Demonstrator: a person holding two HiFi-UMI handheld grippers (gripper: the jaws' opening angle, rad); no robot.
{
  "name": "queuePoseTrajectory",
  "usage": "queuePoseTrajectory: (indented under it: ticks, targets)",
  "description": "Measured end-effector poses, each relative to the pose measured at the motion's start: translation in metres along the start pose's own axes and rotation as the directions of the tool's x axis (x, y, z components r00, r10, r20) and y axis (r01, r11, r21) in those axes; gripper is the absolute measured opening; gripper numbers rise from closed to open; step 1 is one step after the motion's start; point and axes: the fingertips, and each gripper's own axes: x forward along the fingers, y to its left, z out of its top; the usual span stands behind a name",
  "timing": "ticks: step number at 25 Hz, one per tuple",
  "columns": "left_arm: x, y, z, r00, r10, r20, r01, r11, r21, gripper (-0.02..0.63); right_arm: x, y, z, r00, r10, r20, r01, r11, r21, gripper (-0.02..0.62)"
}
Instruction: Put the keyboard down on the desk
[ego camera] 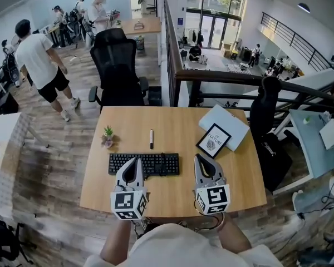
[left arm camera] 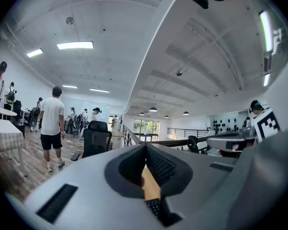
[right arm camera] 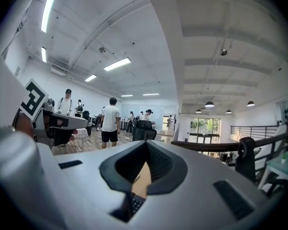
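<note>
A black keyboard (ego camera: 156,163) lies flat on the wooden desk (ego camera: 172,127), near its front middle. My left gripper (ego camera: 135,161) is shut and empty, its tips over the keyboard's left part. My right gripper (ego camera: 199,159) is also shut and empty, just off the keyboard's right end. In the left gripper view the jaws (left arm camera: 145,148) meet, with a strip of desk and a few keyboard keys (left arm camera: 155,206) showing below them. The right gripper view shows its closed jaws (right arm camera: 146,145) with keyboard keys (right arm camera: 136,204) beneath.
A black pen (ego camera: 151,138) and a small potted plant (ego camera: 108,136) sit behind the keyboard. A framed print (ego camera: 214,141) leans on a white laptop (ego camera: 229,121) at the back right. A black office chair (ego camera: 118,65) stands behind the desk; people walk at the far left.
</note>
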Motion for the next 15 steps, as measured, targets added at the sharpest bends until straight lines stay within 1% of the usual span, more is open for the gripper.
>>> queuePoseTrajectory:
  ticks: [5,11,15]
  targets:
    - [-0.003,-0.001,-0.002,1.000,0.000,-0.005,0.000,1.000,0.012,0.011,0.001,0.005,-0.001,1.000,0.012,0.007,-0.012,1.000,0.012,0.003]
    - [-0.004,0.006,-0.010,1.000,0.014,-0.017,-0.015,1.000,-0.020,0.011,0.003,0.007,-0.005,1.000,0.015,0.007,-0.015,1.000,0.027,0.003]
    - [-0.002,0.009,-0.011,1.000,0.018,-0.013,-0.018,1.000,-0.026,0.011,0.007,0.011,-0.006,1.000,0.024,0.011,-0.025,0.999,0.028,0.003]
